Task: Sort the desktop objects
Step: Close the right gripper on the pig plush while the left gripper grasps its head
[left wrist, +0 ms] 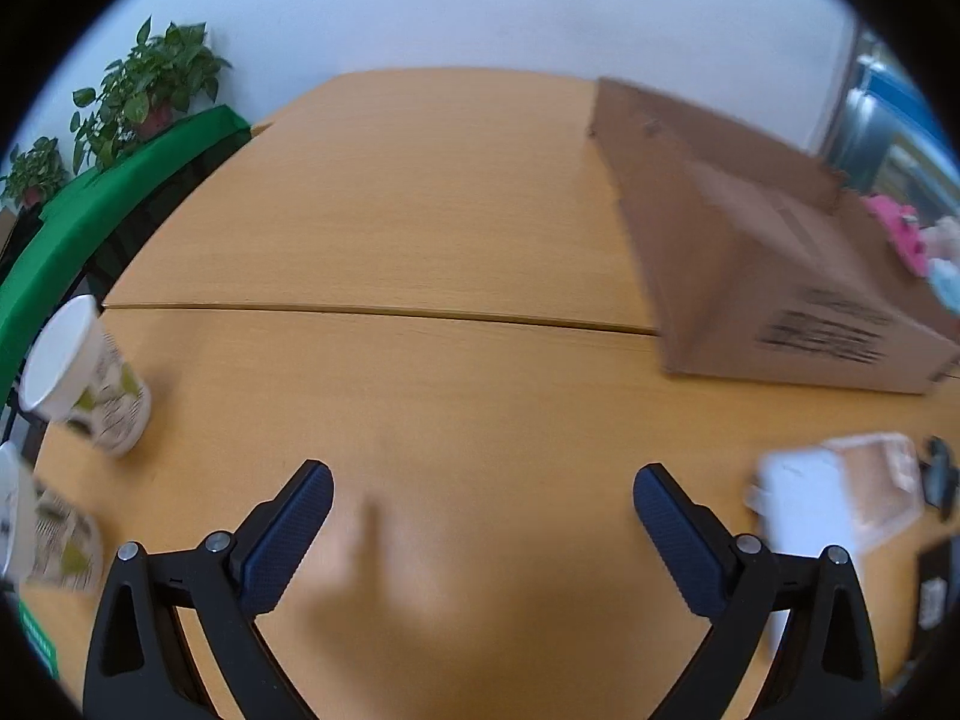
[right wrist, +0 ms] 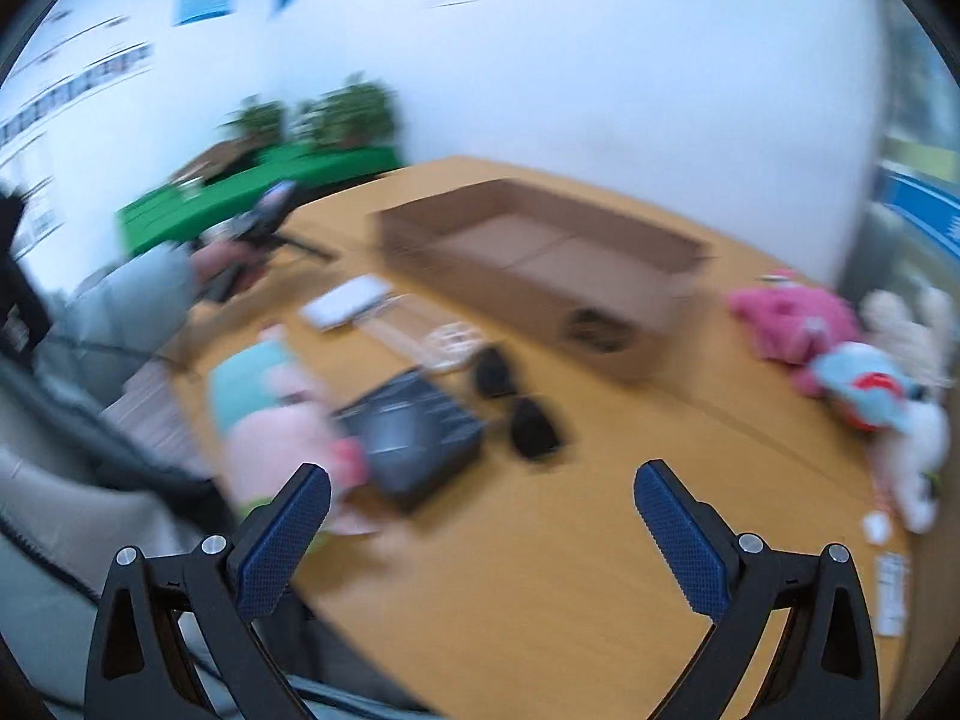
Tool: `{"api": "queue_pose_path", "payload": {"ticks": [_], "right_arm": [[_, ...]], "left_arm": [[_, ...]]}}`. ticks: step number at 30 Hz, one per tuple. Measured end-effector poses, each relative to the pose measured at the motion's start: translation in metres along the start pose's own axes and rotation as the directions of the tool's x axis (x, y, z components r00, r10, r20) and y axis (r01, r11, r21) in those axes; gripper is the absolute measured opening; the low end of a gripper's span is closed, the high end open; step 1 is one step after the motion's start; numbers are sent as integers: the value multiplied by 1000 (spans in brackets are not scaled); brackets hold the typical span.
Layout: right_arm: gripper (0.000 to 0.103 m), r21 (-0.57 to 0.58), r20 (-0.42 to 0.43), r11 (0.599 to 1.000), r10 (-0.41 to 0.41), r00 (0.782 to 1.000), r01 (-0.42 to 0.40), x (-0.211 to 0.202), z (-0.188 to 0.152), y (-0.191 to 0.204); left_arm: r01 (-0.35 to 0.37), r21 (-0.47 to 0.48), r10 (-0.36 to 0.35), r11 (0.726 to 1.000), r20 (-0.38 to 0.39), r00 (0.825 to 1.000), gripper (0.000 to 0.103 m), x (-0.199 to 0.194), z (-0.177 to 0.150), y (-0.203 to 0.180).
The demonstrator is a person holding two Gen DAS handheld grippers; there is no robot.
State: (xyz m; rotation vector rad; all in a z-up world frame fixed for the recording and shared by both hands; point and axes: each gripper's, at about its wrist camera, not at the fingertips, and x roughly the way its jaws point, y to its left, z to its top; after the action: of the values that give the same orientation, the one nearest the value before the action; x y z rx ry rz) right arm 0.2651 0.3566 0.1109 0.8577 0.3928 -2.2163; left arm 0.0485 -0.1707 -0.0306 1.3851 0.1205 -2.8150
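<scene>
The left gripper (left wrist: 483, 486) is held wide apart and empty above the wooden surface (left wrist: 420, 228); two paper cups (left wrist: 90, 378) are seen at its left, and a cardboard box (left wrist: 750, 252) lies at its right. The right gripper (right wrist: 482, 487) is also spread wide with nothing between its fingers; a black box (right wrist: 414, 438) and a pink and teal plush toy (right wrist: 270, 408) lie before it, while more plush toys (right wrist: 840, 348) are piled beside the cardboard box.
</scene>
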Motion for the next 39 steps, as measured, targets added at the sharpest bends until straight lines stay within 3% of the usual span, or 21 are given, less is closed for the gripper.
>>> {"api": "queue_pose_path", "payload": {"ticks": [4, 7, 10, 11, 12, 13, 16, 19, 21, 22, 24, 26, 28, 31, 33, 35, 37, 39], "right_arm": [[101, 44, -55, 978, 207, 977, -205, 38, -32, 53], [100, 84, -59, 963, 260, 964, -255, 60, -47, 66], [90, 91, -77, 963, 262, 962, -255, 85, -48, 74], [81, 98, -87, 964, 256, 963, -247, 95, -48, 75], [66, 110, -95, 962, 261, 961, -250, 102, -48, 76], [61, 128, -102, 957, 273, 957, -259, 110, -49, 79], [61, 149, -79, 958, 260, 962, -247, 123, -47, 89], [61, 136, -41, 942, 316, 948, -308, 126, -37, 106], [63, 107, -26, 943, 320, 947, -316, 127, -35, 115], [66, 100, -28, 948, 306, 952, -302, 128, -35, 116], [81, 110, -34, 958, 270, 962, -265, 136, -34, 115], [86, 136, -33, 953, 277, 960, -270, 144, -31, 116], [86, 105, -53, 964, 252, 966, -246, 156, -25, 129], [80, 69, -74, 987, 148, 986, -143, 164, -16, 142], [74, 122, -65, 979, 173, 983, -164, 165, -8, 138], [73, 99, -52, 986, 141, 989, -136, 158, 3, 140], [73, 53, -20, 995, 85, 996, -84, 147, 21, 144], [73, 37, 37, 998, 45, 998, -47, 129, 45, 142]], "left_arm": [[94, 54, -98, 994, 74, 992, 100, -80, -35, -29], [223, 75, -229, 972, 71, 971, 100, -115, -65, -57], [369, 41, -370, 928, 24, 929, 100, -121, -92, -82], [405, 25, -405, 914, 5, 914, 100, -118, -100, -91], [439, 10, -438, 899, -21, 899, 100, -113, -110, -103], [457, 4, -457, 889, -40, 889, 100, -109, -116, -111], [509, -13, -509, 860, -78, 857, 100, -98, -131, -127], [569, -40, -571, 821, -82, 817, 100, -91, -130, -132], [564, -19, -563, 826, -86, 822, 100, -88, -128, -136], [581, -14, -579, 814, -85, 811, 100, -85, -126, -137], [595, -6, -593, 804, -80, 801, 100, -80, -124, -138], [609, 6, -607, 793, -79, 791, 95, -78, -120, -141], [613, 26, -609, 790, -80, 789, 93, -80, -117, -144], [587, 48, -584, 808, -62, 809, 86, -87, -114, -141], [585, 56, -584, 809, -37, 811, 84, -97, -105, -138], [580, 89, -583, 810, -1, 813, 84, -111, -93, -140], [576, 128, -586, 807, 57, 808, 84, -133, -74, -141], [577, 173, -599, 798, 118, 792, 84, -157, -51, -143]]}}
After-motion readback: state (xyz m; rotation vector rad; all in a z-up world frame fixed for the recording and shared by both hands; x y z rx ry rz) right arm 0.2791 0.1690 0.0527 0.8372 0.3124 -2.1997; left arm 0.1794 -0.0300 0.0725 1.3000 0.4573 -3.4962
